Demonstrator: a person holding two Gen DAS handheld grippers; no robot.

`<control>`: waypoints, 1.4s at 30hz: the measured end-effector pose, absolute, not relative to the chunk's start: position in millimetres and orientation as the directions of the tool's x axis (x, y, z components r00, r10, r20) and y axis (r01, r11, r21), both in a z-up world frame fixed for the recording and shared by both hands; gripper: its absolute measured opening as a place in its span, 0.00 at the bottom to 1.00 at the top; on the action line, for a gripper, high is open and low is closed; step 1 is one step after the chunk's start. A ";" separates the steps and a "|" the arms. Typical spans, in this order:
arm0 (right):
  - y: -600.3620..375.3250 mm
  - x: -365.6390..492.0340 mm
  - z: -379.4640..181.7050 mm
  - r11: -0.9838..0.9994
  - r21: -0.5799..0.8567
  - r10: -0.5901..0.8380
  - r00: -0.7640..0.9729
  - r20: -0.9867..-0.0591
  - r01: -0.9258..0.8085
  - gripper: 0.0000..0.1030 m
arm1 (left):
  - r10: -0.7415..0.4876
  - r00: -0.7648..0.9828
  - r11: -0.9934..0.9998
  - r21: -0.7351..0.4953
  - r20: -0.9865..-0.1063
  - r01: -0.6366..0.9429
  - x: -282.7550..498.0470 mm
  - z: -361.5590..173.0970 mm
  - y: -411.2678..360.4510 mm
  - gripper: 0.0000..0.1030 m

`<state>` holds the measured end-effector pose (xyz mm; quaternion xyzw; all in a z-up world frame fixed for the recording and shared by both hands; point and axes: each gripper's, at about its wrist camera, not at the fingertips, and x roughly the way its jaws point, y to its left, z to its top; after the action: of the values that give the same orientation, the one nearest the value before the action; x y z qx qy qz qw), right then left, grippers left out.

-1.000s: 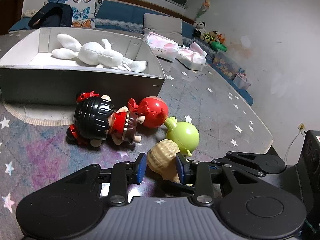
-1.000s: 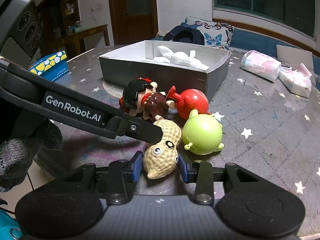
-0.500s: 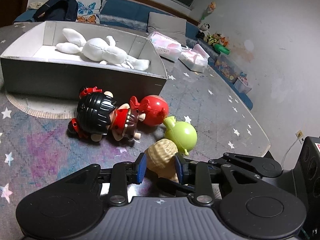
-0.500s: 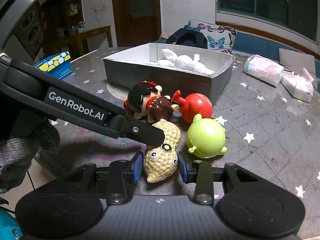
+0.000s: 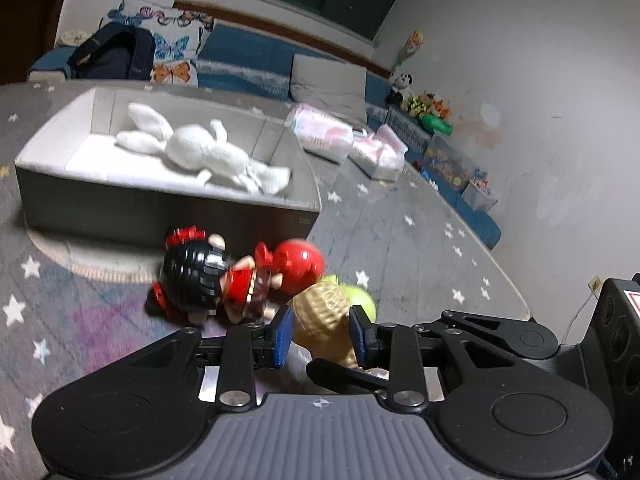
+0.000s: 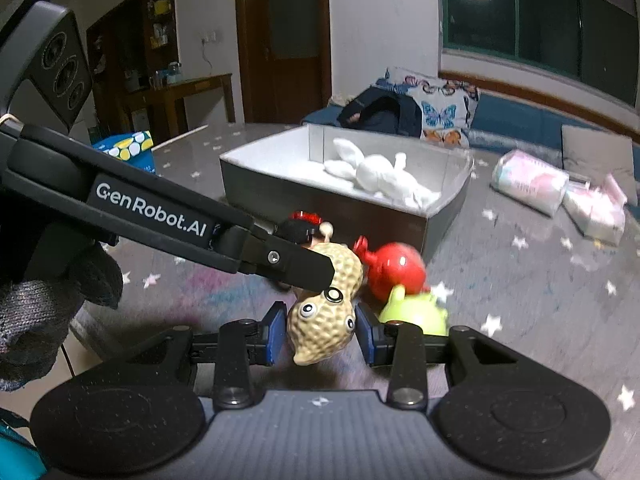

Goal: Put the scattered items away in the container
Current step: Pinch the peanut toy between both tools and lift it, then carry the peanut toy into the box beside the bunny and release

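Star-printed cloth (image 5: 400,240) covered the table under a dim room. Both grippers were closed on one toy: the right gripper (image 6: 321,334) pinched the peanut (image 6: 324,312) across its lower half, and the left gripper (image 5: 320,334) clamped it too, one left finger lying over its top in the right view. The peanut looked lifted clear of the cloth, though that was hard to be sure of. Just beyond it lay the green toy (image 6: 416,312), the red toy (image 6: 394,270) and the doll (image 5: 200,280), close together before the box (image 5: 160,208). Only the white rabbit (image 5: 200,152) lay inside. By my reading one item was stowed, one in hand, three left.
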<state>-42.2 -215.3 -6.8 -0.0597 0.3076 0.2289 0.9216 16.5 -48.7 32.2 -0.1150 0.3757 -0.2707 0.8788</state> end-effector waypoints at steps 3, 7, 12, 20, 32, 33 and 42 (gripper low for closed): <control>-213.8 -35.2 3.1 0.886 0.010 0.385 0.723 -0.574 -0.463 0.36 | -0.558 0.596 0.830 -0.394 -0.577 0.395 21.9 42.9 -48.5 0.32; -212.4 -19.5 17.5 0.884 -0.017 0.383 0.746 -0.546 -0.466 0.36 | -0.554 0.630 0.832 -0.379 -0.544 0.405 37.0 59.1 -48.3 0.32; -210.0 13.6 33.5 0.880 -0.037 0.389 0.763 -0.517 -0.473 0.35 | -0.543 0.663 0.840 -0.360 -0.516 0.407 69.3 73.6 -50.7 0.32; -206.8 87.9 30.7 0.892 -0.027 0.357 0.742 -0.568 -0.451 0.35 | -0.541 0.647 0.839 -0.398 -0.537 0.371 139.9 60.7 -50.6 0.32; -198.3 149.9 -2.0 0.905 -0.036 0.289 0.677 -0.677 -0.423 0.35 | -0.586 0.555 0.806 -0.495 -0.590 0.324 204.7 18.9 -46.1 0.32; -197.0 152.6 -4.1 0.905 -0.043 0.283 0.672 -0.684 -0.424 0.35 | -0.586 0.549 0.806 -0.497 -0.596 0.321 207.6 16.3 -46.4 0.32; -184.2 170.3 -14.0 0.890 -0.103 0.233 0.635 -0.736 -0.445 0.36 | -0.580 0.514 0.811 -0.505 -0.632 0.295 225.7 -3.2 -46.7 0.32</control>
<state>170.3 -184.2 -14.0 -0.1386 0.3825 0.1897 0.8936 225.7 -46.7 -3.2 -0.1693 0.4210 -0.2564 0.8534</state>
